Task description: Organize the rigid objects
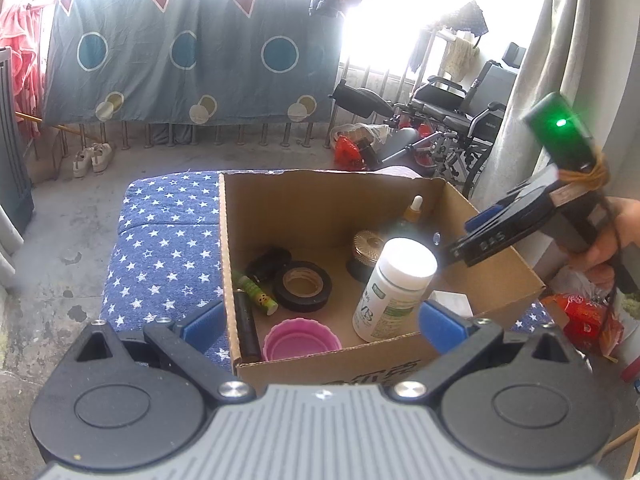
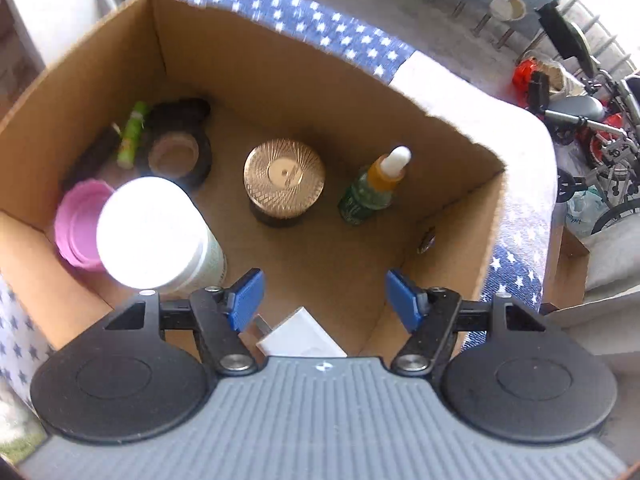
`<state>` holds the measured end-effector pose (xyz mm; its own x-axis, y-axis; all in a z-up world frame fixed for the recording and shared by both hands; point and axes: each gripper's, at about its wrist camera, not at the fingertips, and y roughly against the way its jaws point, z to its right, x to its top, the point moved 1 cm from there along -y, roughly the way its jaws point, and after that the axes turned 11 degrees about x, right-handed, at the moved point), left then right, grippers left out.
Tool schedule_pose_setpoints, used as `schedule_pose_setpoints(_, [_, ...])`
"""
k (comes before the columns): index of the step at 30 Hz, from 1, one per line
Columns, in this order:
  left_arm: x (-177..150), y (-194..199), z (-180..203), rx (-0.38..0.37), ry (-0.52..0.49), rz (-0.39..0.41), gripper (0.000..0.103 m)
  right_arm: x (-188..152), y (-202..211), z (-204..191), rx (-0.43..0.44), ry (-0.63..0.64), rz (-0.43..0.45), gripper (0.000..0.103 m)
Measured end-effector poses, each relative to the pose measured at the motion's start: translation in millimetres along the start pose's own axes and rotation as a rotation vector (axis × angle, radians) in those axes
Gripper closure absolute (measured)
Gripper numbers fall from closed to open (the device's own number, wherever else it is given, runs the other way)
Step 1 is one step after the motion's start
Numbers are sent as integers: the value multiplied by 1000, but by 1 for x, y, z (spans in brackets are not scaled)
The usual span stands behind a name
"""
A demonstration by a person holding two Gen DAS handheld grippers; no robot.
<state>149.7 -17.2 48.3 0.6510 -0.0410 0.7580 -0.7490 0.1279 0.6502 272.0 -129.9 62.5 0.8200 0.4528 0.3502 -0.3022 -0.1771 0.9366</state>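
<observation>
Box [image 2: 280,64]: bottle [image 2: 156,236], tape [image 2: 180,156], jar [image 2: 284,176] | left tongs [image 1: 320,322], right tongs [image 2: 324,300] released

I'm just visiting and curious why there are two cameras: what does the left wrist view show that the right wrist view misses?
Only the left view shows the right gripper from outside, above the box, plus sneakers by the rail. Only the right view shows the white charger clearly, just under its own open fingers. Both show the white bottle, gold lid, dropper bottle, tape and pink cup.
</observation>
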Motion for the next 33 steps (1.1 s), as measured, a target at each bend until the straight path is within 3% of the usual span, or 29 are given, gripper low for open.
schedule_pose_setpoints(2, [1,3,6,7,-7,-2,0,-14,43,11,38,-63,134,30])
schedule_pose_setpoints(5, [2,7,16,29,-24,-5,0,-50,104,7,95,-149,325,15])
schedule_pose_setpoints(8, [2,12,27,71,-32,1,0,-92,142,-9,97,-207,478,1])
schedule_pose_setpoints(11, [-2,13,35,122,-30,-4,0,-139,157,-17,119,-312,570,1])
schedule_pose_setpoints(16, [-7,7,44,193,-58,-52,0,-181,123,-41,77,-460,558,1])
schedule_pose_setpoints(21, [-7,4,38,187,52,-90,0,-177,73,-56,45,-481,476,1])
schedule_pose_setpoints(24, [-3,1,40,237,35,-110,0,-168,56,-56,30,-475,464,1])
schedule_pose_setpoints(33, [0,2,46,279,8,-120,1,-149,49,-53,19,-436,458,1])
